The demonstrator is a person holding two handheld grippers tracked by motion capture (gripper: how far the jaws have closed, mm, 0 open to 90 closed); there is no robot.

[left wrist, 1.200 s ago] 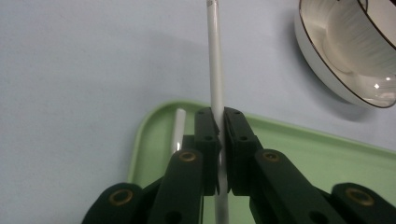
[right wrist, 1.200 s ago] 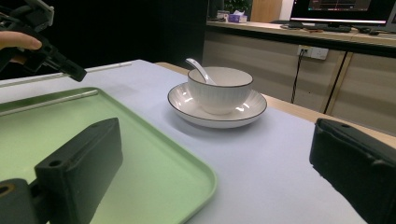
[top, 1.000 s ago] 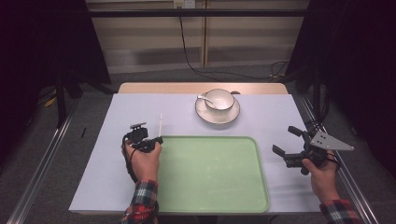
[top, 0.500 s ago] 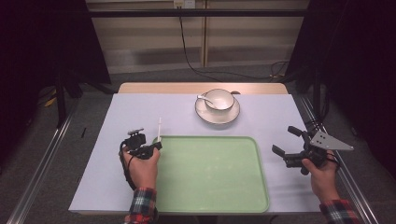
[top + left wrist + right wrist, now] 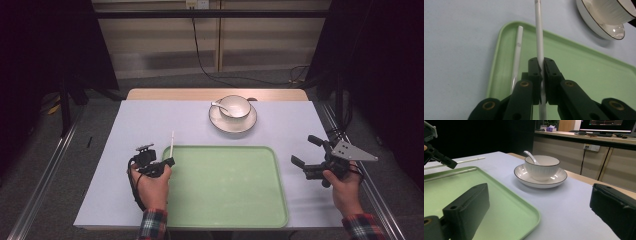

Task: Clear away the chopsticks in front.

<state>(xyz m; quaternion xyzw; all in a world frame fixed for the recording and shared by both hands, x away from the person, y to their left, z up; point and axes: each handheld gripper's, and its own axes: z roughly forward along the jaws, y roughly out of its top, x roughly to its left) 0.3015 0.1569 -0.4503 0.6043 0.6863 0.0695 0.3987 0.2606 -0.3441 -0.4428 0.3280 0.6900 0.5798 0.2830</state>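
A thin white stick [image 5: 172, 142] [image 5: 539, 37] is pinched between the jaws of my left gripper [image 5: 167, 162] [image 5: 541, 62], which is shut on it at the left rim of the green tray [image 5: 225, 220]. The stick points away over the tray's far-left corner. In the left gripper view a second white stick shape [image 5: 517, 55] lies along the tray's left inner edge; I cannot tell whether it is a reflection. My right gripper [image 5: 304, 150] [image 5: 536, 205] is open and holds nothing, just off the tray's right rim.
A white bowl [image 5: 234, 106] [image 5: 542, 167] with a spoon [image 5: 530, 156] in it stands on a saucer [image 5: 247, 123] beyond the tray. A pale cloth [image 5: 125, 130] covers the table. Metal rails run along both sides, with cables on the floor behind.
My left hand has drawn the stick a little toward the near side, over the tray's left rim. The right hand has kept still.
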